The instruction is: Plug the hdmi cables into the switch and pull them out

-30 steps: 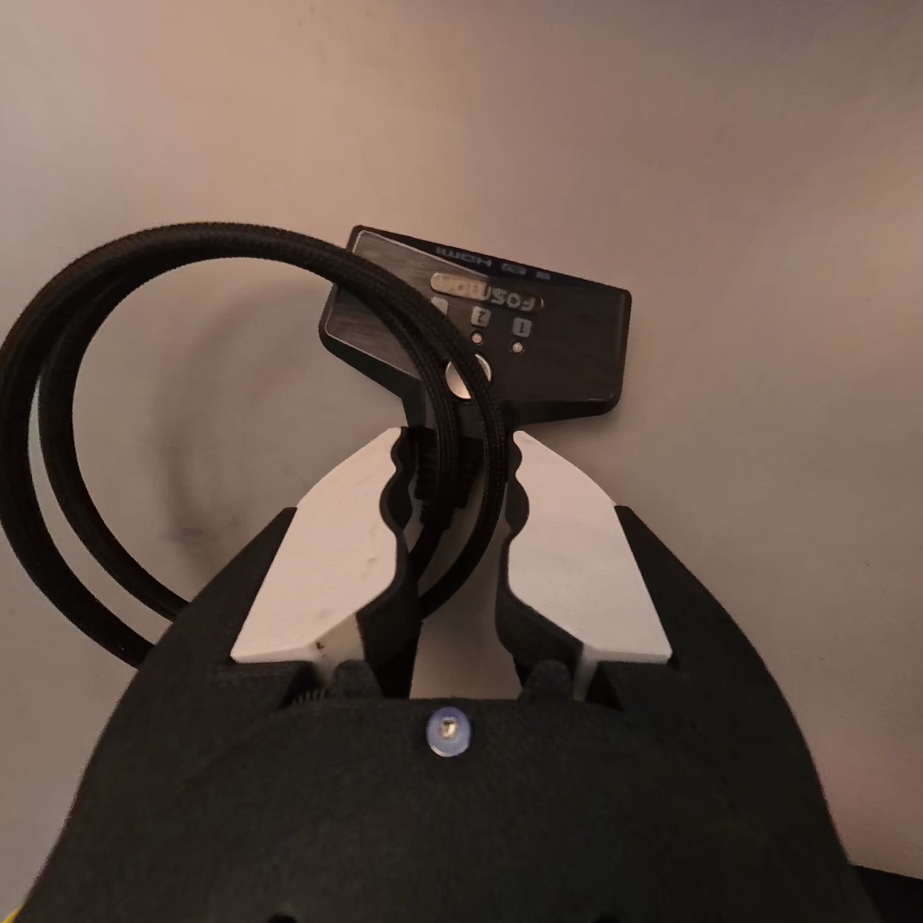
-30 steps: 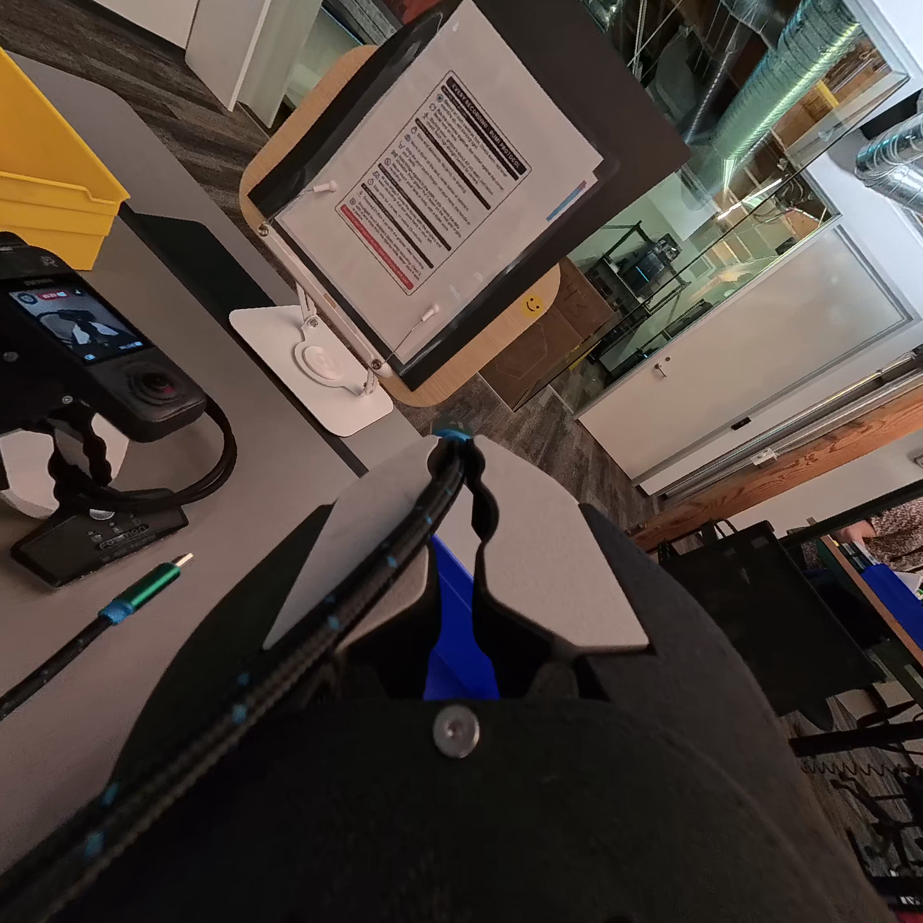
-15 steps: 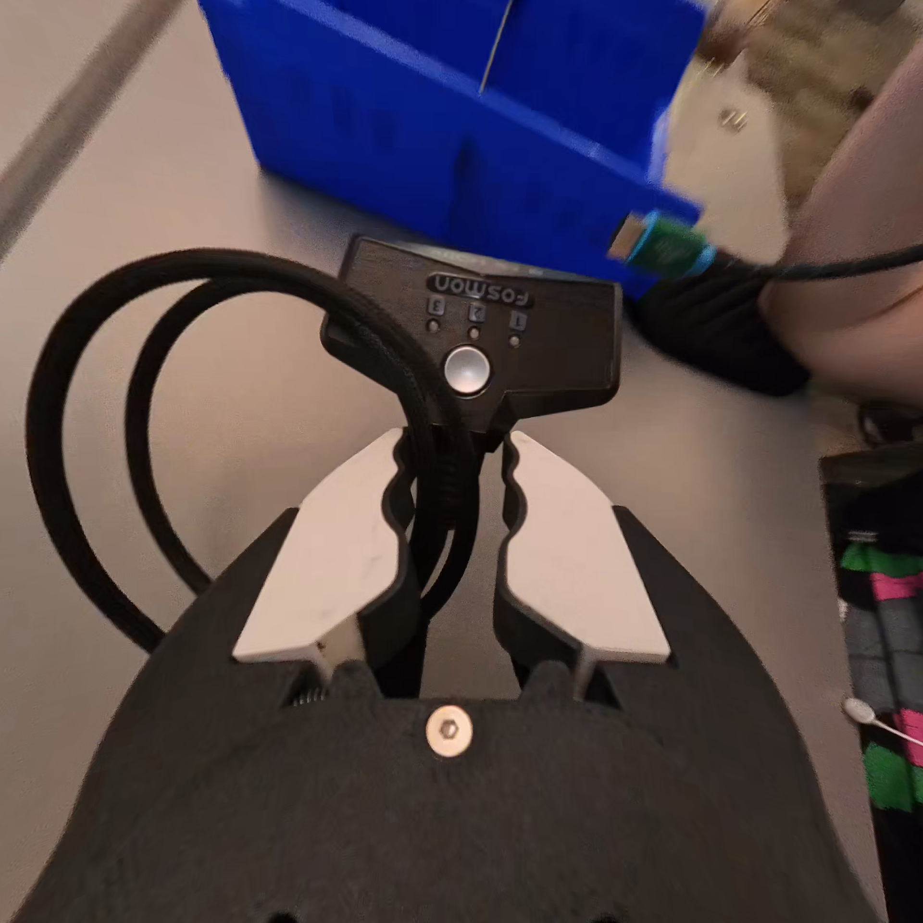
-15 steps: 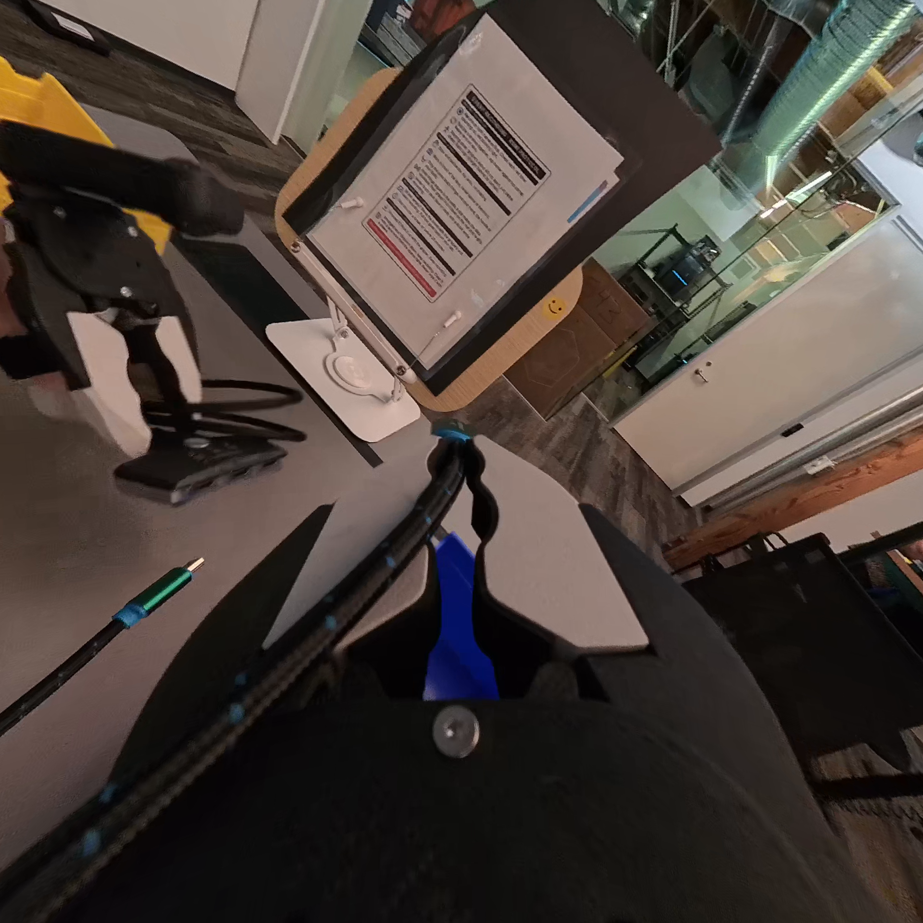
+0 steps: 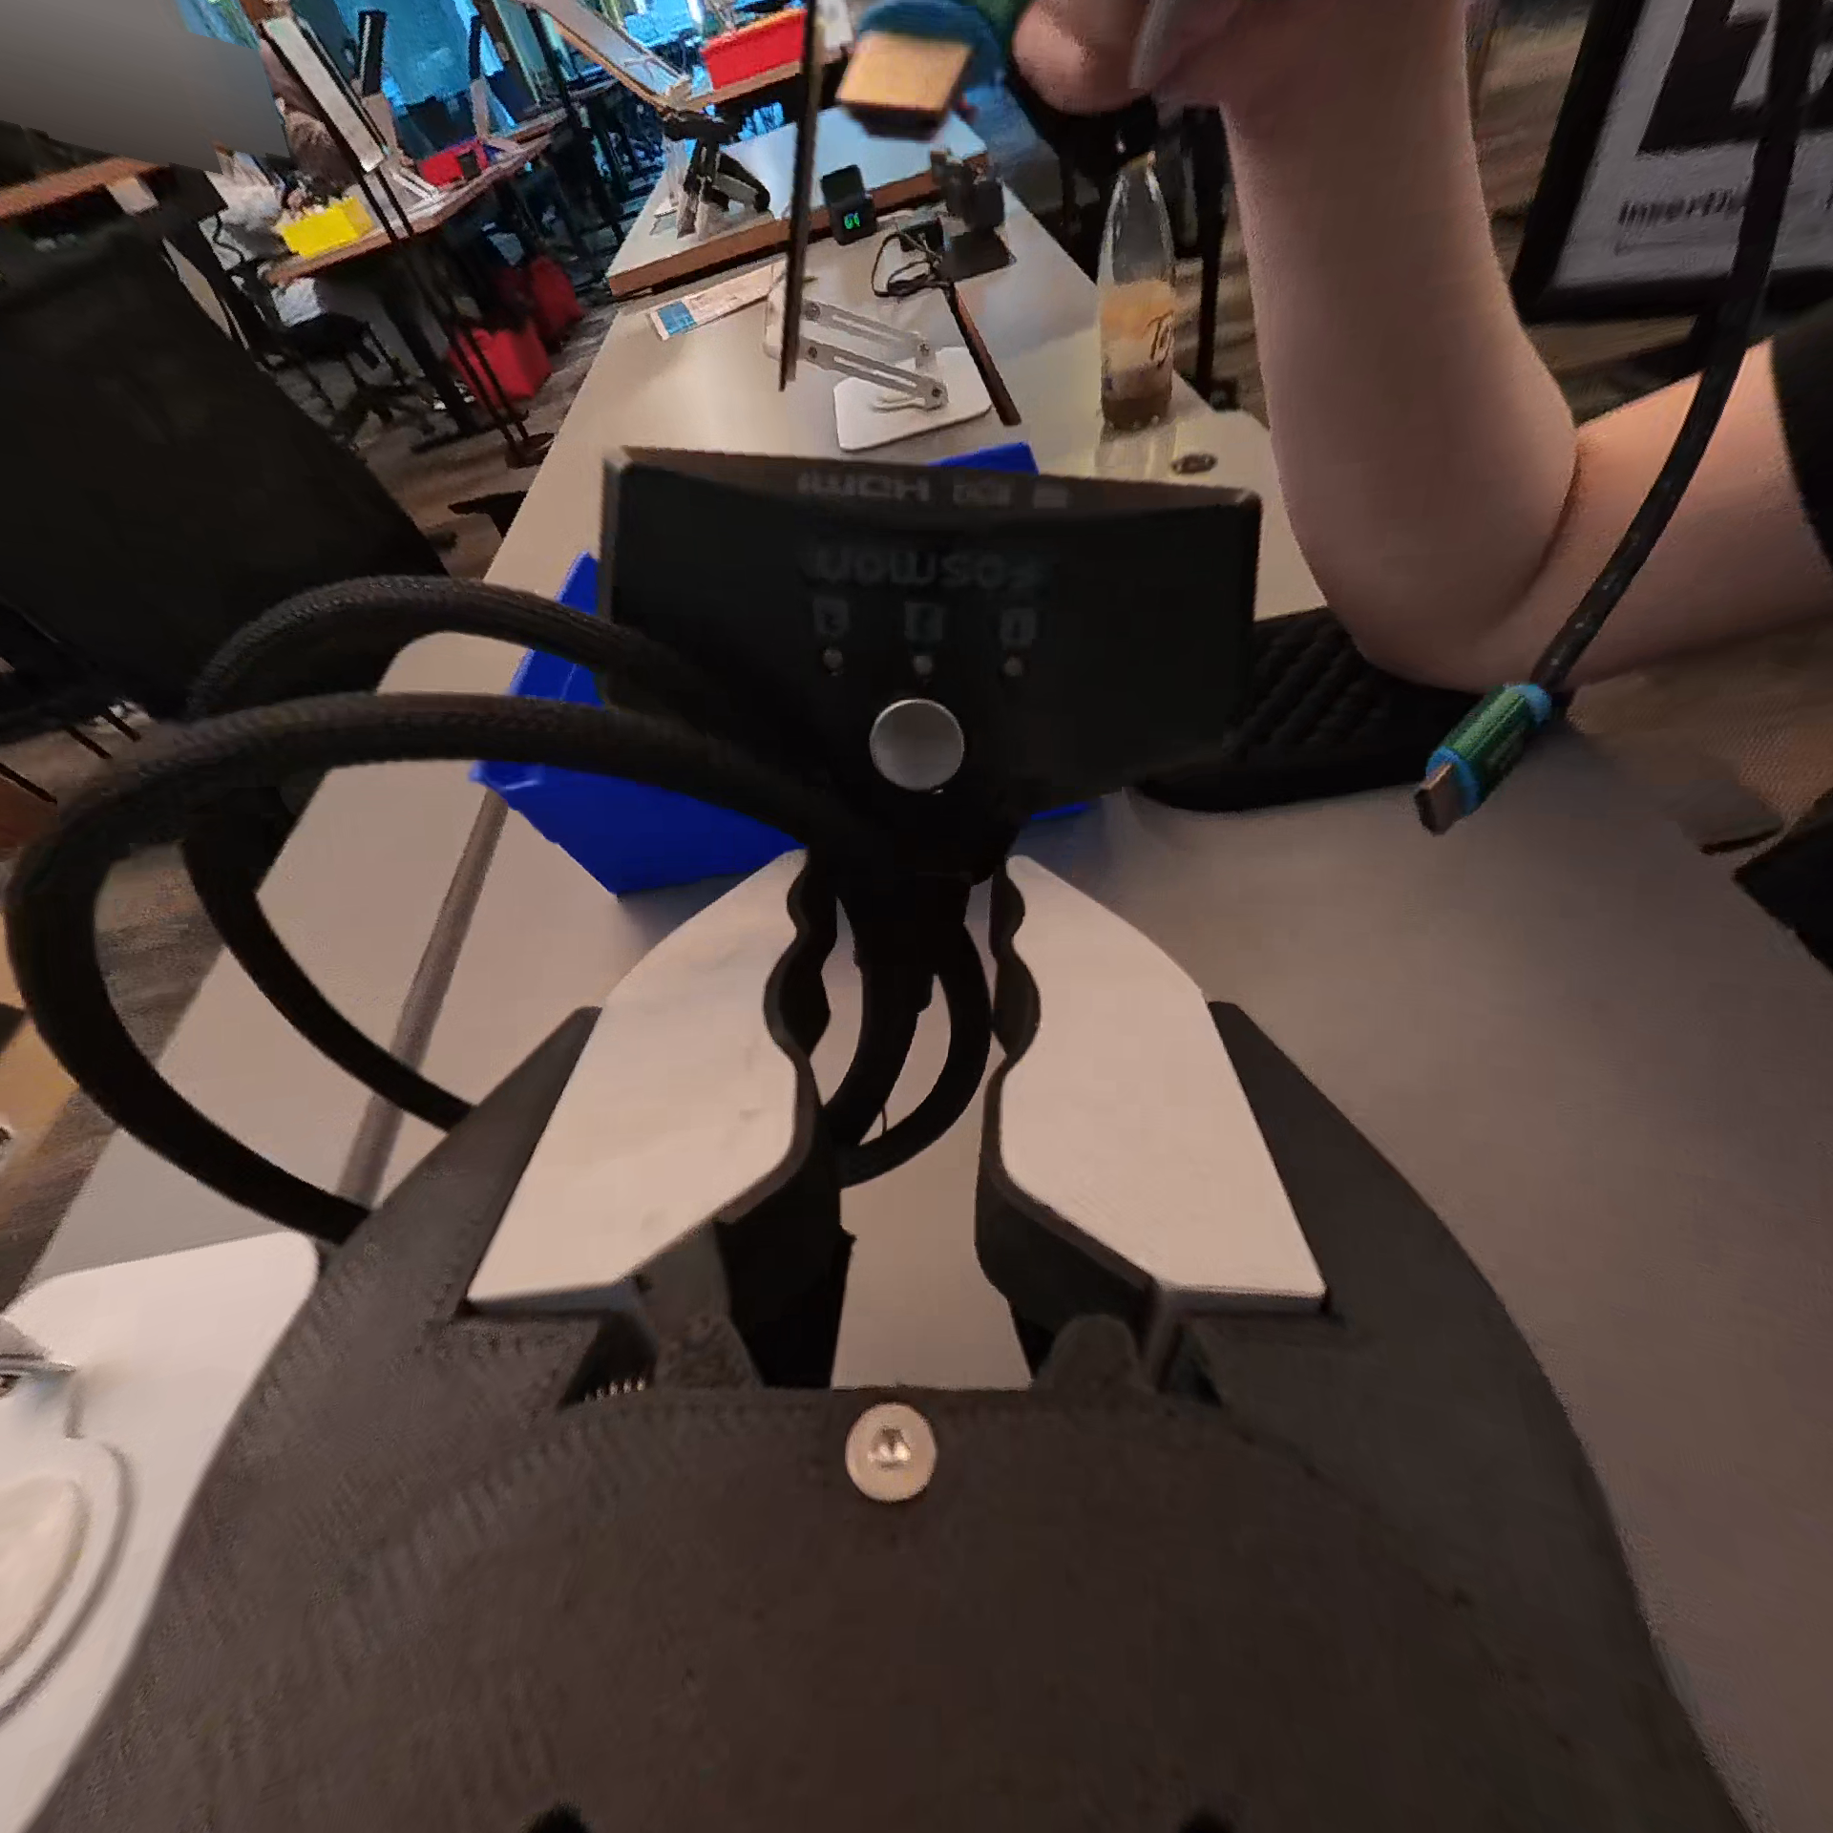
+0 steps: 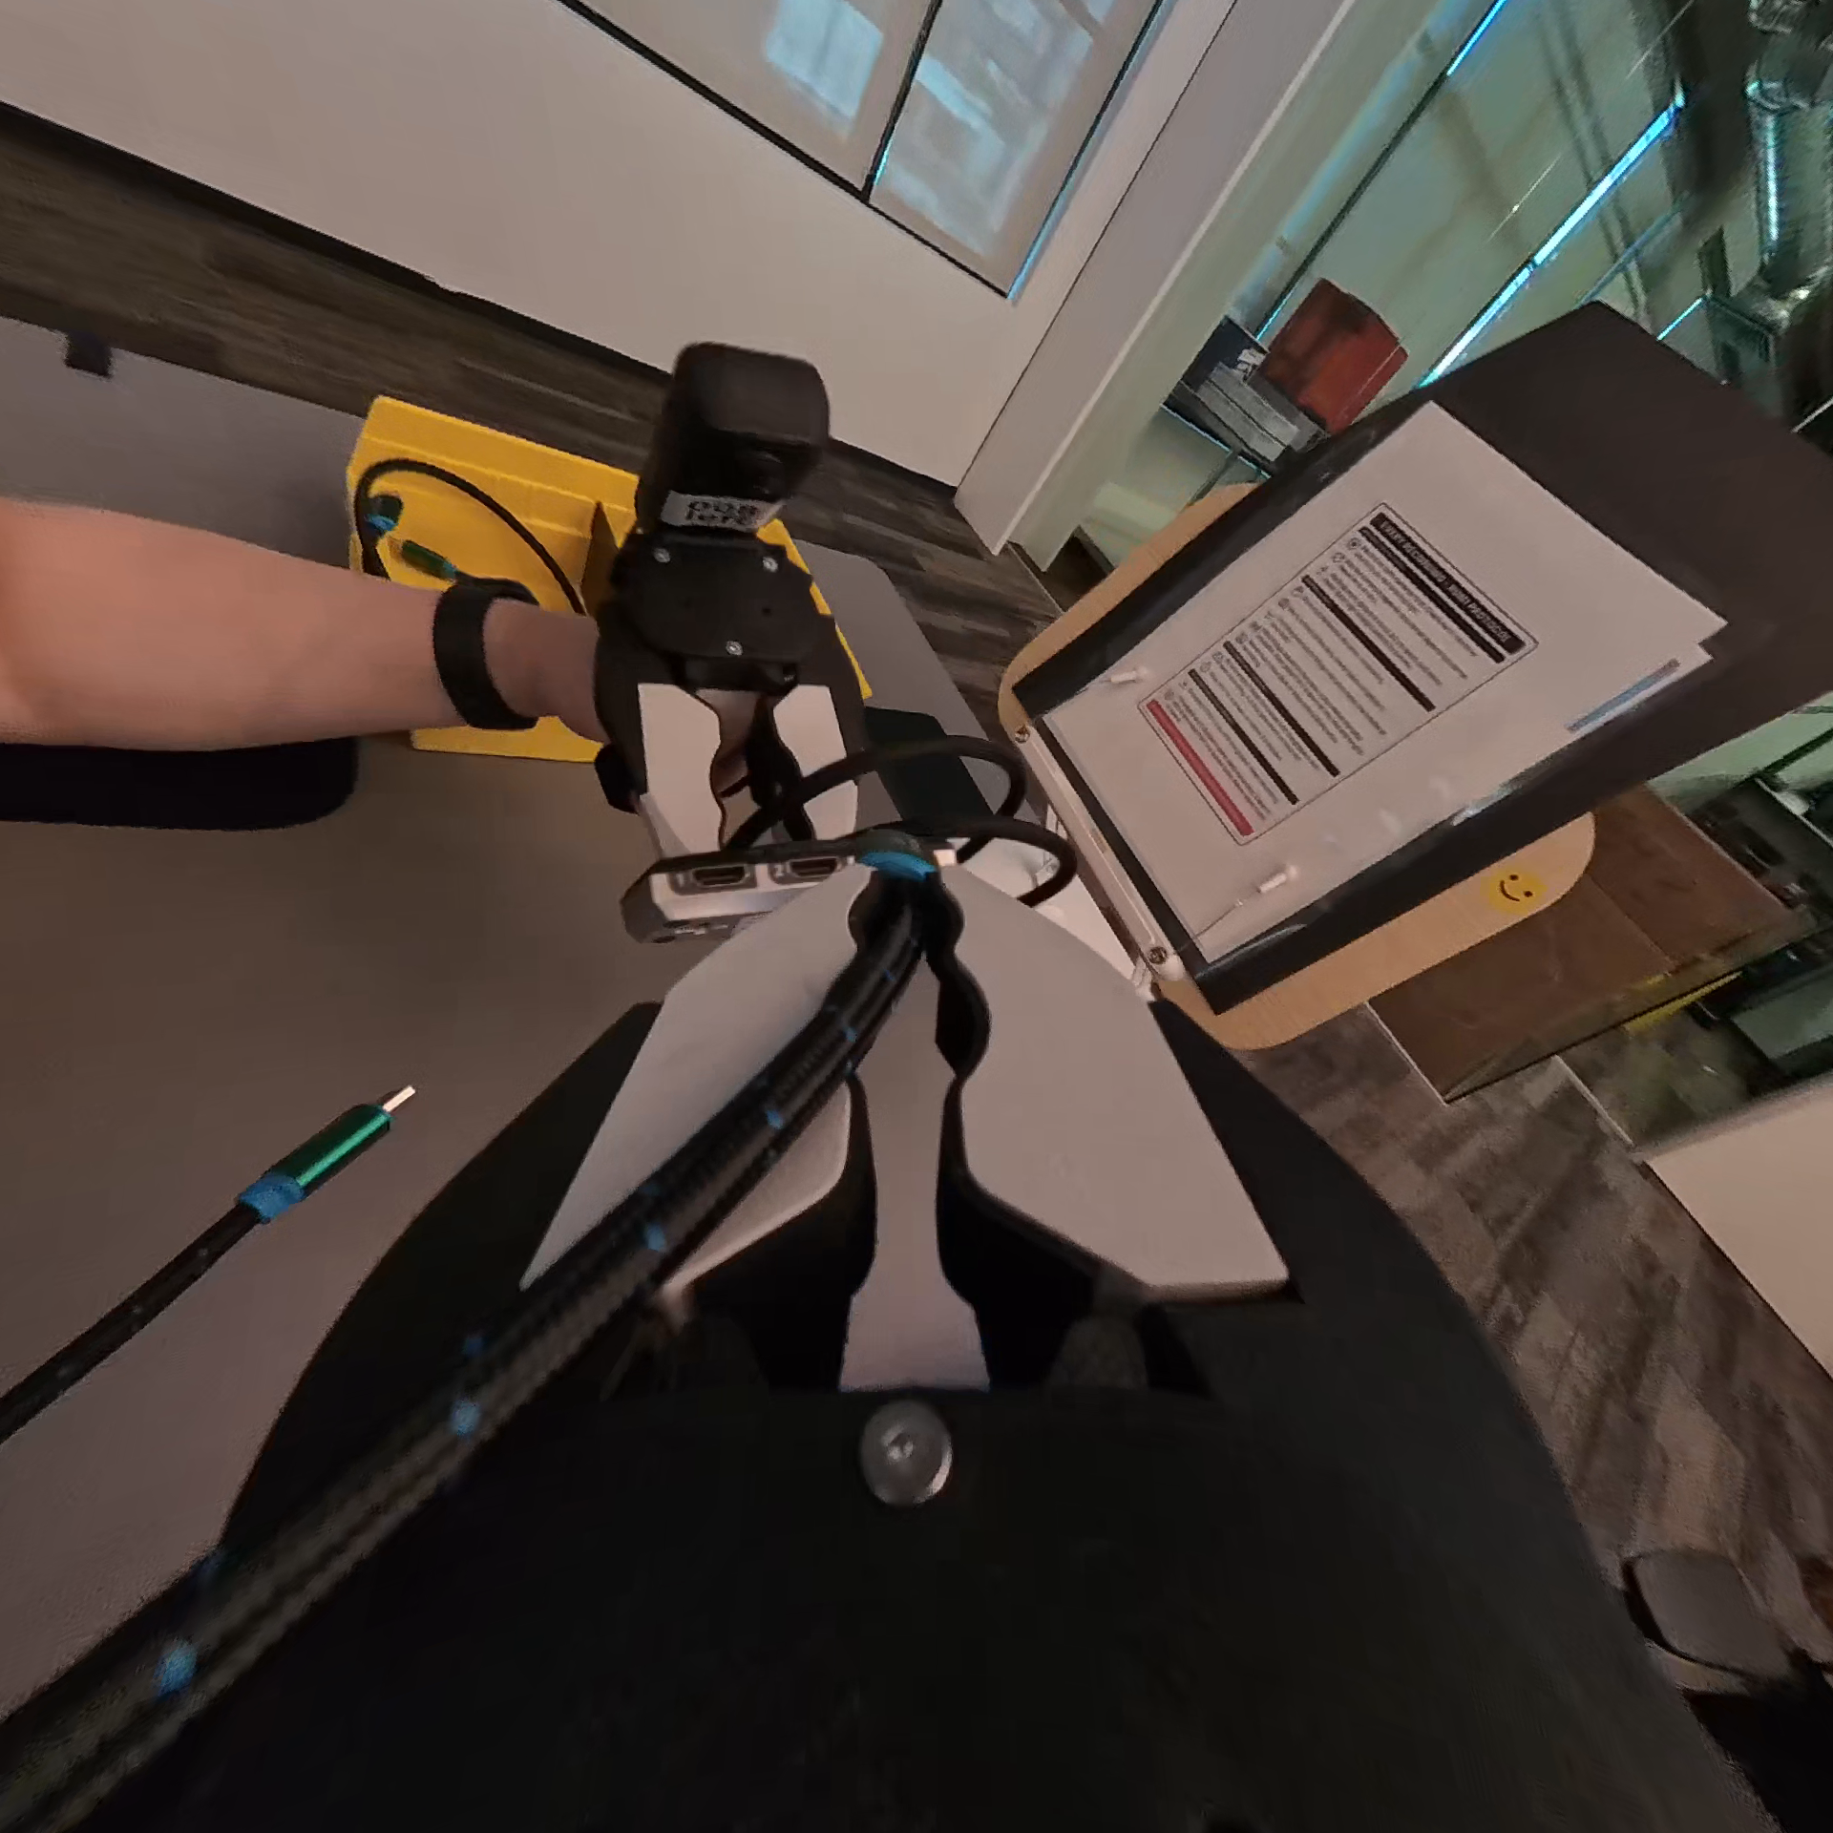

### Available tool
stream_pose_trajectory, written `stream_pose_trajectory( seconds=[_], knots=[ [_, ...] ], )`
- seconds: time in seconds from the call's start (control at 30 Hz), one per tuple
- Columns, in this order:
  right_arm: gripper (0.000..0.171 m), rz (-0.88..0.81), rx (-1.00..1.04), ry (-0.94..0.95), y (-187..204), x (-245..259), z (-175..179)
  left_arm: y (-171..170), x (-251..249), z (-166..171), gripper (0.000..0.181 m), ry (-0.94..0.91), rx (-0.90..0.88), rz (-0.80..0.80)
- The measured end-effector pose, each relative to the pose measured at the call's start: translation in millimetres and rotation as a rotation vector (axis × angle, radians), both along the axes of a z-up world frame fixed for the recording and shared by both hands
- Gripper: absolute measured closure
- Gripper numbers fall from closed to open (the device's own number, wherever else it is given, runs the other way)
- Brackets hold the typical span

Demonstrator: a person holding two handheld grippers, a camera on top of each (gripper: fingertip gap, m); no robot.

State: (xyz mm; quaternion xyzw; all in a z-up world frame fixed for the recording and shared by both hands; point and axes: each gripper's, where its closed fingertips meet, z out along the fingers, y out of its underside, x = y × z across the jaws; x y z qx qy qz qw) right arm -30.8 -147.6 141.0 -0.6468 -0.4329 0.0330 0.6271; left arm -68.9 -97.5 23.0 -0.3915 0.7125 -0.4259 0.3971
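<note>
My left gripper is shut on the narrow cable end of the black HDMI switch and holds it above the grey table. The switch's black braided cable loops to the left. In the right wrist view the left gripper holds the switch with its ports facing me. My right gripper is shut on an HDMI cable. Its blue-banded plug is at the right end of the port face; I cannot tell if it is inserted. A second green plug hangs free at the left.
A blue bin stands behind the switch and a yellow bin with cables lies behind the left hand. A tilted board with a printed sheet stands on the right. A person's forearm and the hanging green plug are right of the switch.
The left gripper has lifted the switch off the table and turned its ports toward the right gripper. The right gripper has brought its plug up to the port face.
</note>
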Motion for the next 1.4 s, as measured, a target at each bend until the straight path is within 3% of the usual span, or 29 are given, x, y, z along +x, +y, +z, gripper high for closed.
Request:
stream_pose_trajectory(
  seconds=[0.37, 1.1, 1.4],
  knots=[
    [0.164, 0.088, 0.086, -0.198, -6, -12, -15, -20, -12, 2, 0.152, 0.059, 0.105, -0.074],
    [0.165, 0.161, 0.045, -0.259, -8, -20, -33, -28, -20, -8, 0.153, 0.167, 0.167, -0.099],
    [0.164, 0.231, -0.095, -0.157, -9, -14, -42, -30, -20, -17, 0.153, 0.259, 0.287, -0.06]
  ],
)
